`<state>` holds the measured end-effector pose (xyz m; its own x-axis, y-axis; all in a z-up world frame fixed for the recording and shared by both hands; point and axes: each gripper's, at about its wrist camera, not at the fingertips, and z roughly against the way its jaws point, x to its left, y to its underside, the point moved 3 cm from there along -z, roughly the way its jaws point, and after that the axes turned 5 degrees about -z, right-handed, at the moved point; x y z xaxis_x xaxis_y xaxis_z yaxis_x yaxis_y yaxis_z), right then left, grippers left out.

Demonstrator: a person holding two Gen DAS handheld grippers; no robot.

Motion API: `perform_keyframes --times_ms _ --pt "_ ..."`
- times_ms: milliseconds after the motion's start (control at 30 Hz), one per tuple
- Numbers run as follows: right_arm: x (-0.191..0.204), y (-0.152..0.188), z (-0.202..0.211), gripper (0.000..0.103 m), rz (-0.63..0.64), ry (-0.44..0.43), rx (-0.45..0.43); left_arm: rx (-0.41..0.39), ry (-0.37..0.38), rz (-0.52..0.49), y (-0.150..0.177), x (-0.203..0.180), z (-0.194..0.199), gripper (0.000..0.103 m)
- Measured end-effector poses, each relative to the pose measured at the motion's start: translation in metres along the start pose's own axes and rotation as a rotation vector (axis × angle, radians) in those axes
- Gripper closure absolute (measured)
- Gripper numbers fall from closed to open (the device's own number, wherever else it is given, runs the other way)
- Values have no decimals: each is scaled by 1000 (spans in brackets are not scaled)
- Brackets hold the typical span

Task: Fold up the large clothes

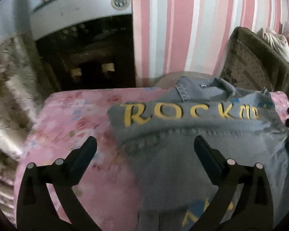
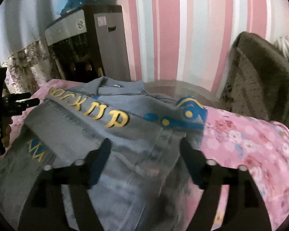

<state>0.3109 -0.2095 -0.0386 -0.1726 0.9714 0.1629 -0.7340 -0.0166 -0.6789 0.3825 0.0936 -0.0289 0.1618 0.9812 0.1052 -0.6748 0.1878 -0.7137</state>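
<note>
Both tools hover spread and empty: left tool, right tool. The denim jacket lies on the bed directly below, its folded edge running crosswise between them.

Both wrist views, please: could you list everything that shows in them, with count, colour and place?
denim jacket: one, grey-blue with yellow lettering and blue and yellow motifs, lying partly folded on the sheet, collar towards the wall.
floral sheet: one, pink, spread under the jacket.
striped wall: one, pink, white and pale blue, behind the bed.
cabinet: one, grey top with a dark open front, left of the wall stripes.
floral curtain: one, beige and brown, far left.
blanket: one, dark olive with a dotted patch, heaped at right.
left tool: one, black, jaws open above the jacket's left edge, nothing between them.
right tool: one, black, jaws open above the jacket's right part, nothing gripped.
</note>
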Motion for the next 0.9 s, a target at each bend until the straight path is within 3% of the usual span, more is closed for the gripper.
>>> perform_keyframes --times_ms 33,100,267,467,633,800,900 --pt "1 4 6 24 -3 -3 -5 -20 -20 -11 5 -3 11 3" --pt "3 13 19 12 -15 3 -16 -48 -33 -45 17 -11 34 3" --pt "13 37 56 5 -12 54 -46 -42 13 -56 48 -25 75 3" --pt "31 67 101 5 -43 80 -116 -52 27 -14 79 -30 114 3" --pt "41 94 133 3 -66 214 -191 -63 44 -2 106 -37 138 3" --pt "46 118 149 3 -54 193 -170 -49 109 50 137 -33 160 3" --pt "47 128 159 3 -58 183 -164 -29 65 66 153 -32 166 3"
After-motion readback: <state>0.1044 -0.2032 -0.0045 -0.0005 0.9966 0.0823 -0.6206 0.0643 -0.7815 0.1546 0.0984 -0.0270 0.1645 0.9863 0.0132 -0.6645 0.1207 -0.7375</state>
